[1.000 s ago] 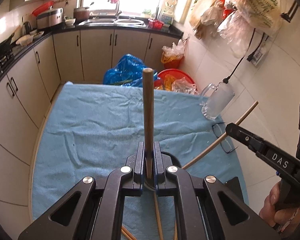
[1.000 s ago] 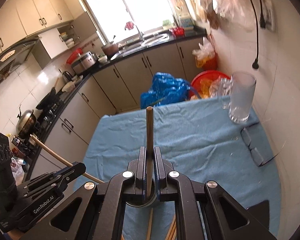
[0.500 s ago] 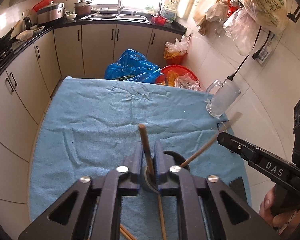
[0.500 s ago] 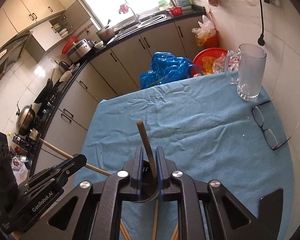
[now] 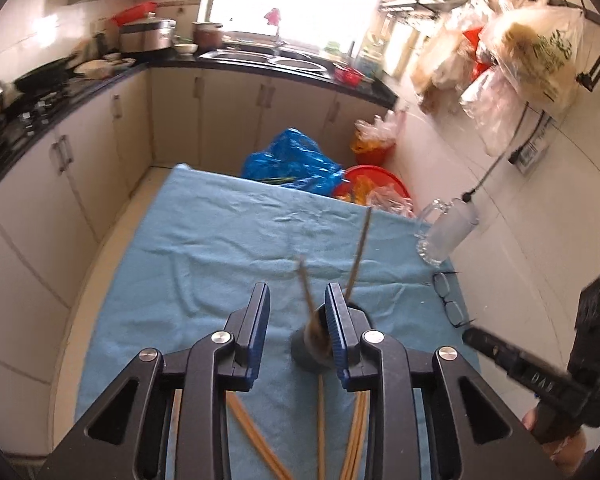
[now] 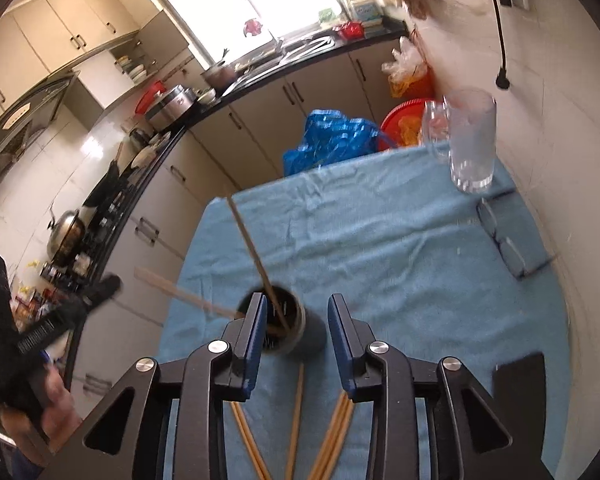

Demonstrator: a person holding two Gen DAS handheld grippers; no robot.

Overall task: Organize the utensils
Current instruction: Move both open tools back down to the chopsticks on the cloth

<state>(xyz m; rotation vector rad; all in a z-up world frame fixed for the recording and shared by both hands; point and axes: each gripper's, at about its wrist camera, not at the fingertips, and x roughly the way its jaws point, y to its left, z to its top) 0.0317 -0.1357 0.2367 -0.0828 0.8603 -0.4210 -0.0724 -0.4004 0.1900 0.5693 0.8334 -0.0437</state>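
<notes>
Two chopsticks stand in the dark cup on the blue-clothed worktop, several loose chopsticks remain near the cup, and left tool and right tool are wide open, empty.

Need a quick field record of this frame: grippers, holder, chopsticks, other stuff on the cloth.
left gripper: open, empty
right gripper: open, empty
holder: dark cup on the blue cloth, just ahead of both grippers
chopsticks in holder: two, leaning apart
loose chopsticks: several flat on cloth, near side of holder
glass mug: upright, far right corner
glasses: on cloth beside mug
</notes>
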